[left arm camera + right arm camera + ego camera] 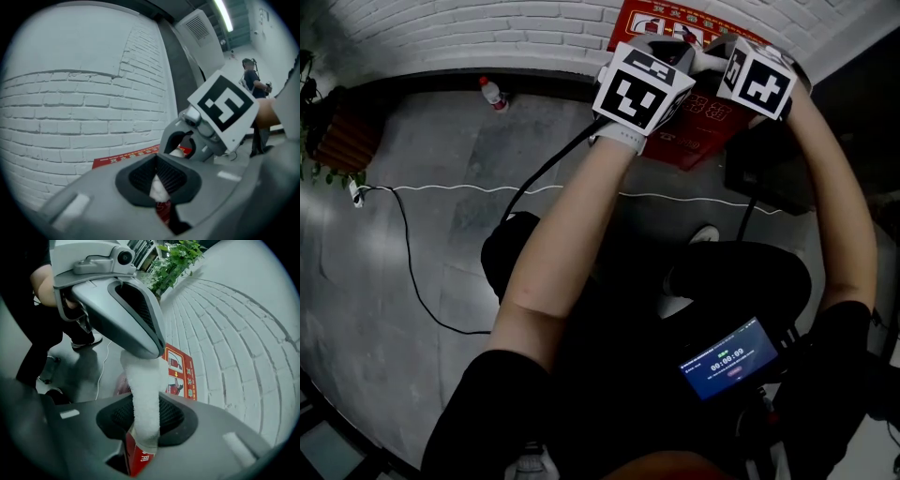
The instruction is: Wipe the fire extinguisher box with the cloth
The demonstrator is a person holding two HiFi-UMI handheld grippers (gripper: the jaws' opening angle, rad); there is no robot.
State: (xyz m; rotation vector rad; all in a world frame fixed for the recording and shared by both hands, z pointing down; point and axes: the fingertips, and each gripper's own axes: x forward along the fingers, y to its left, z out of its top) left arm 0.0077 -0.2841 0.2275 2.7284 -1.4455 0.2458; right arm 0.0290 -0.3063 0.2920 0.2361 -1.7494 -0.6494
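I was looking into a bare utility hall: white-painted brick wall [469, 28], grey concrete floor [441, 244], ceiling strip light [224, 14], louvred ventilation unit [199, 29].

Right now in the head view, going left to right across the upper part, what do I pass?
Potted plant → bottle → left gripper's marker cube → right gripper's marker cube.

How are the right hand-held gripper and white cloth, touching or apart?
Touching: right gripper view shows the white cloth pinched in the right hand-held gripper.
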